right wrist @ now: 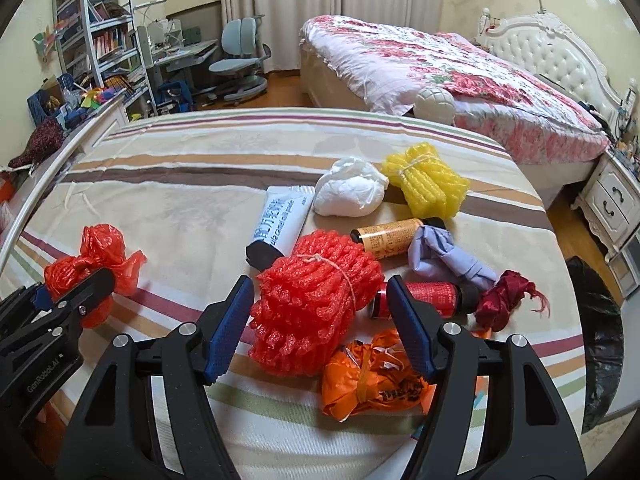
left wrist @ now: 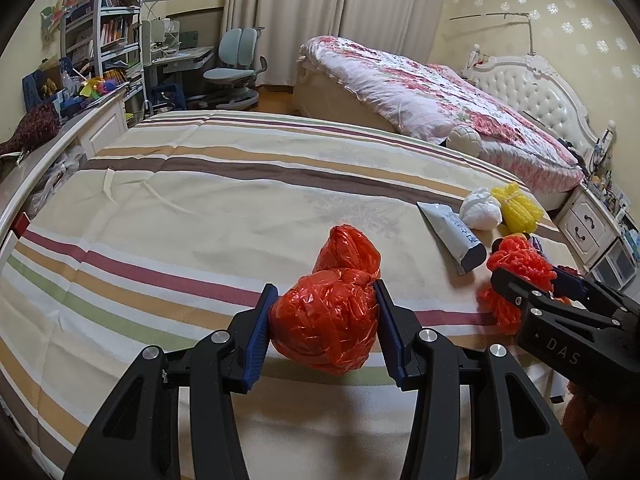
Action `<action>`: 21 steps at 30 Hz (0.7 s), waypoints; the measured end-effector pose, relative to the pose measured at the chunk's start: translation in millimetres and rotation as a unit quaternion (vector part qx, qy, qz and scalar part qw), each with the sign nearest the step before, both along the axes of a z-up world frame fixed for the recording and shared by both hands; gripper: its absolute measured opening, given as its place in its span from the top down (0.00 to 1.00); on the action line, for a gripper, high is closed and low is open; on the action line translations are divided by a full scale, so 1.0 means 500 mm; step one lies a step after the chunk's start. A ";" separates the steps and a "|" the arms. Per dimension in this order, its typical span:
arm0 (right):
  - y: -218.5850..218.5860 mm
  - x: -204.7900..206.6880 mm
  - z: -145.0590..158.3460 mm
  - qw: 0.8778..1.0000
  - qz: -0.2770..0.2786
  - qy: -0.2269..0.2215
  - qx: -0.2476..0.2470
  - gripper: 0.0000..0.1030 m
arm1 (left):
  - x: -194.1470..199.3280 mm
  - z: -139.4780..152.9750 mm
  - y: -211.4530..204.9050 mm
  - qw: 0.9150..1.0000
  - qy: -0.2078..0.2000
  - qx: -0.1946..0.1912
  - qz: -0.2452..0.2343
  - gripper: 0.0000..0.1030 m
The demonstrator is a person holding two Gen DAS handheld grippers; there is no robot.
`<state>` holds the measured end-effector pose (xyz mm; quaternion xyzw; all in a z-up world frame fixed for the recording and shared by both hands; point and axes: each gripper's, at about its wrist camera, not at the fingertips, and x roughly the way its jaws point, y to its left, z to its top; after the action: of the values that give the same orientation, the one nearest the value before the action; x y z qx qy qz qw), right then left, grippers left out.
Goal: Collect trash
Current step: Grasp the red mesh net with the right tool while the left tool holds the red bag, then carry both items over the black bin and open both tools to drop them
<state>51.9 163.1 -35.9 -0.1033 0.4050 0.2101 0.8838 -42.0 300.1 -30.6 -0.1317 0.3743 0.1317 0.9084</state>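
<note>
While both grippers work the striped bed [left wrist: 160, 208], the risks run near to far:
Left gripper [left wrist: 324, 320]: jaws closed partway on the red bag [left wrist: 328, 320], pads touching both sides; slick, crumpled film could slide out on lifting.
Right gripper [right wrist: 320, 316]: jaws wide, straddling the red foam net [right wrist: 316, 304] without clear contact; closing may snag the orange bag [right wrist: 372, 376] or nudge the red can [right wrist: 432, 298] just beside it.
Tube [right wrist: 280, 224], white wad [right wrist: 352, 192], yellow net [right wrist: 424, 188]: farther back on the bed; the brown can [right wrist: 388, 238] could roll.
Black bin bag [right wrist: 600, 344]: off the bed's right edge, so a carry risks drops.
</note>
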 end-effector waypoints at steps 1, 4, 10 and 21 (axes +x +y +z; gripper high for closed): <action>-0.001 -0.001 -0.003 1.000 0.000 0.001 -0.002 0.52 | 0.000 -0.001 -0.001 1.000 0.000 -0.001 -0.001 0.54; -0.008 -0.005 0.000 1.000 0.000 -0.002 0.006 0.65 | -0.001 -0.001 -0.005 1.000 0.000 -0.001 -0.003 0.54; -0.031 -0.022 0.038 0.999 -0.001 -0.028 0.031 0.67 | -0.005 0.007 -0.022 1.000 -0.006 -0.001 -0.008 0.54; -0.143 -0.032 0.099 0.996 -0.036 -0.056 0.058 0.67 | -0.015 0.048 -0.085 0.999 -0.036 0.002 -0.036 0.54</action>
<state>36.1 91.7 13.4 -0.0482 0.3458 0.1950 0.9165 -49.3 257.7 -6.5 -0.1212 0.3453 0.0952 0.9258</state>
